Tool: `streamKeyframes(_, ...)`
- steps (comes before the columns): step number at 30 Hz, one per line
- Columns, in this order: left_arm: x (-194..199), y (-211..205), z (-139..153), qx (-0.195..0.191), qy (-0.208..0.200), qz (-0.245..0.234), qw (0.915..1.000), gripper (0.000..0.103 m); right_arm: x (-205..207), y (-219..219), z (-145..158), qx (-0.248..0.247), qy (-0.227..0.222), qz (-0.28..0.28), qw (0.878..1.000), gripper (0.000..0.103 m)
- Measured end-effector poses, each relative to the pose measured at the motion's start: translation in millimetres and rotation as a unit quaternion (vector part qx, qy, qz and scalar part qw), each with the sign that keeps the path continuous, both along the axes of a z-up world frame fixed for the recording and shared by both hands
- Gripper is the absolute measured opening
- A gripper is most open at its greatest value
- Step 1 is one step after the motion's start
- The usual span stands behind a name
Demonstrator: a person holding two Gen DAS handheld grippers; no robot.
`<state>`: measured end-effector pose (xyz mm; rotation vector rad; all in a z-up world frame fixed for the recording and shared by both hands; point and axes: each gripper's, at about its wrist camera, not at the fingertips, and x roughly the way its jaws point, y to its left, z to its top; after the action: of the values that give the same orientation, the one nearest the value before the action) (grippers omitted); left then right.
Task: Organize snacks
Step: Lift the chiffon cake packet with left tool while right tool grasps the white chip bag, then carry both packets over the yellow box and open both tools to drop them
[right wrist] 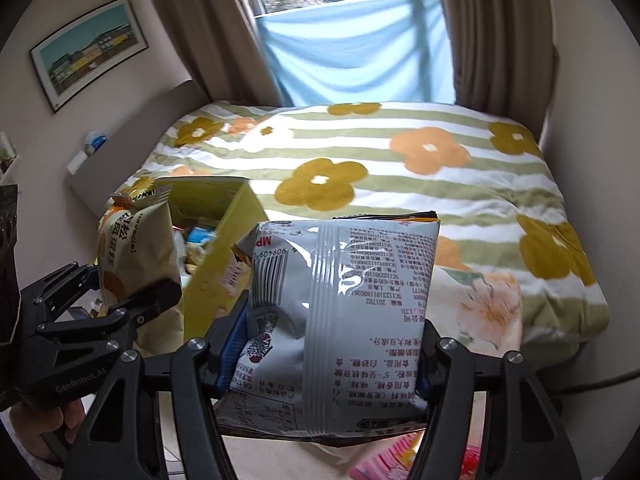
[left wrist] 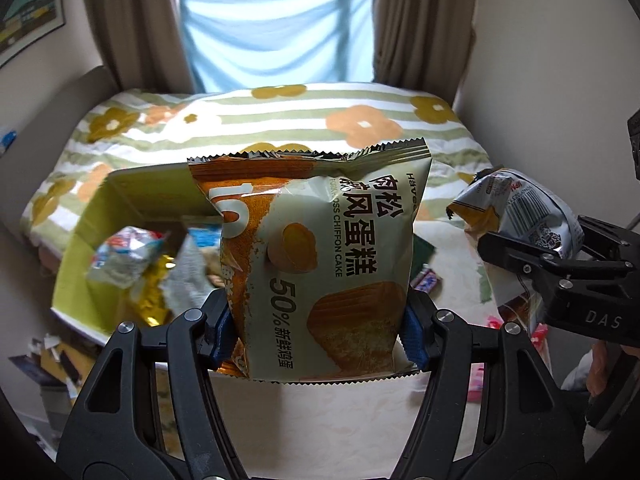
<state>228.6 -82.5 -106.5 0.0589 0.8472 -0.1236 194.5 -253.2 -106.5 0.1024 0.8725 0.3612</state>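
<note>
My left gripper [left wrist: 316, 336] is shut on an orange and pale-green chiffon cake packet [left wrist: 316, 248], held upright in the air by its lower part between the blue pads. My right gripper [right wrist: 324, 354] is shut on a silver snack packet [right wrist: 340, 312], its printed back and barcode facing the camera. In the left wrist view the right gripper [left wrist: 536, 252] shows at the right edge with the silver packet [left wrist: 516, 208]. In the right wrist view the left gripper [right wrist: 116, 300] shows at the left with the cake packet [right wrist: 136, 248]. A yellow-green box [left wrist: 80, 232] holding several snacks stands behind and left.
A bed with a striped flowered blanket [right wrist: 360, 160] fills the background, below a window with blue cloth [right wrist: 352, 52] and brown curtains. Pink packets [right wrist: 384, 460] lie on the pale surface below. Loose papers [left wrist: 48, 364] lie at lower left. A framed picture [right wrist: 88, 52] hangs on the left wall.
</note>
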Motion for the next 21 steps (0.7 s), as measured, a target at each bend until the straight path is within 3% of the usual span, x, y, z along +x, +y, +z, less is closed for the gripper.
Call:
streamKeyframes(10,31.9,123.4,-2.1,-0.002,0.011,0.033,0.9994,0.062,30.8,98.9,7.4,0.010,-0.009,0.029,0.999,0.061)
streamKeyframes(17,71.1,197.4,-32.4,-0.006,0.048,0.029,0.9984,0.062,60.7,167.5,1.7,-0.003,-0.001,0.036,0.999,0.061)
streamKeyframes(21,83.8,218.3,-53.6,-0.011,0.077,0.010,0.9969,0.062,77.7,191.6,-7.7,-0.011,0.014,0.024,1.000,0.061)
